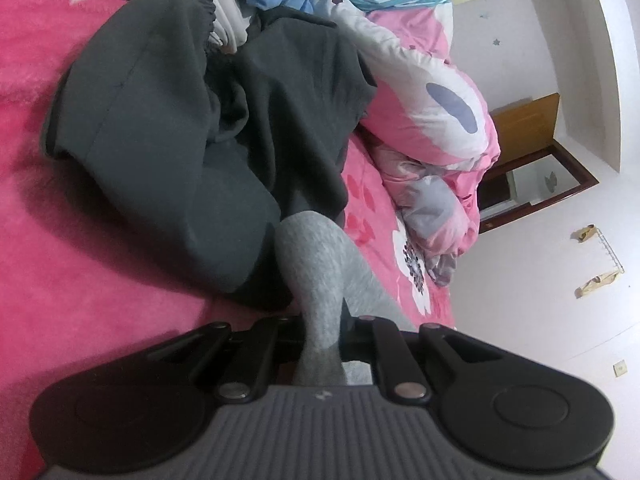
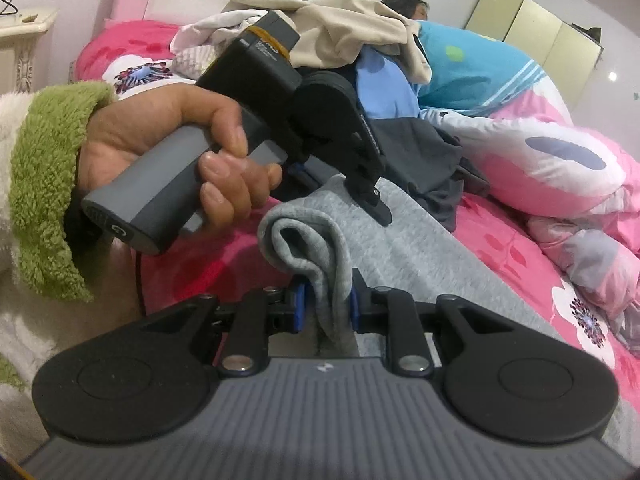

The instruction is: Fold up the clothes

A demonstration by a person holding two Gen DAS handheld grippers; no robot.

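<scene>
the grey garment [image 2: 404, 248], a soft knit w/ a fleecy look, lay partly on the pink bed cover [image 1: 80, 240] and partly lifted, stretched between both tools. the left hand-held gripper [image 1: 322, 344] was pressed together on a bunched ridge of it; in the right wrist view that same tool, held by a hand [image 2: 160, 152] in a green fuzzy cuff, bit down onto the cloth's upper edge. the right hand-held gripper [image 2: 326, 308] was pinching a rolled, doubled-over edge of the grey fabric between its blue pads [image 2: 299, 300], jaws not fully together bc of the thick fold.

beyond it a dark grey garment [image 1: 180, 120] sat crumpled on the bed, touching the grey one at its near end, w/ a floral duvet [image 1: 432, 92] just beside and more clothes piled behind.

judgement: light, limp, not slippery or fragile; it'd sag and drape wherever unsupported, so thick hems or seams are the best holds, and two holds well apart along one edge would keep it taut. the bunched pinches looked secure but would leave creases unless flattened on the bed.
</scene>
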